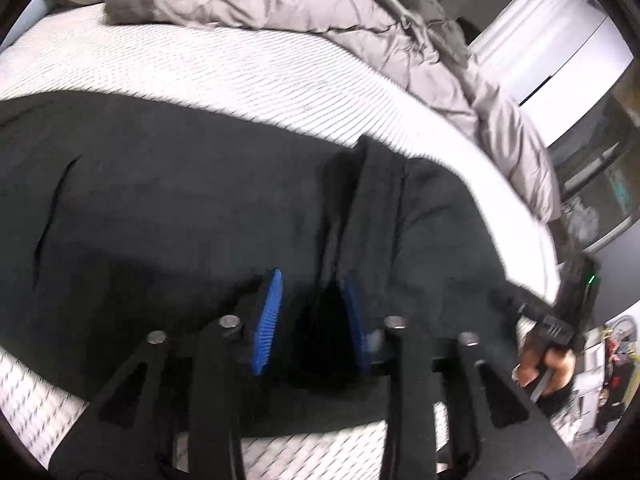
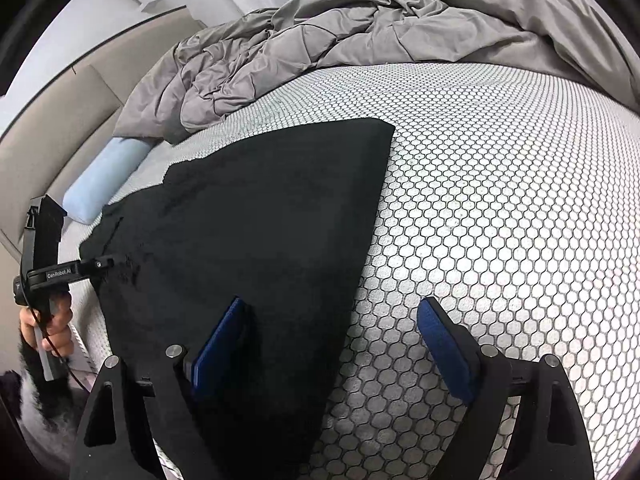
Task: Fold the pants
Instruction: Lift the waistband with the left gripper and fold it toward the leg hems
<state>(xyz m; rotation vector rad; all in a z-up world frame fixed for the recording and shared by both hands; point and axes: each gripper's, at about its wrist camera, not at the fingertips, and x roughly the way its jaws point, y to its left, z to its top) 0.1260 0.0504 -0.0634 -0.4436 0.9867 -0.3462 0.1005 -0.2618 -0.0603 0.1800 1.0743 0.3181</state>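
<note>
A bed (image 2: 500, 184) with a honeycomb-patterned cover is spread with black pants (image 2: 256, 216). The left tongs (image 1: 314, 312) are seen half-parted around a raised fold; the right tongs (image 2: 332, 344) are held wide, empty.

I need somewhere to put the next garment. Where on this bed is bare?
Bare honeycomb-patterned mattress lies between the black pants and the rumpled grey comforter, widest beside the pants' straight edge. The pale blue pillow side is crowded.
</note>
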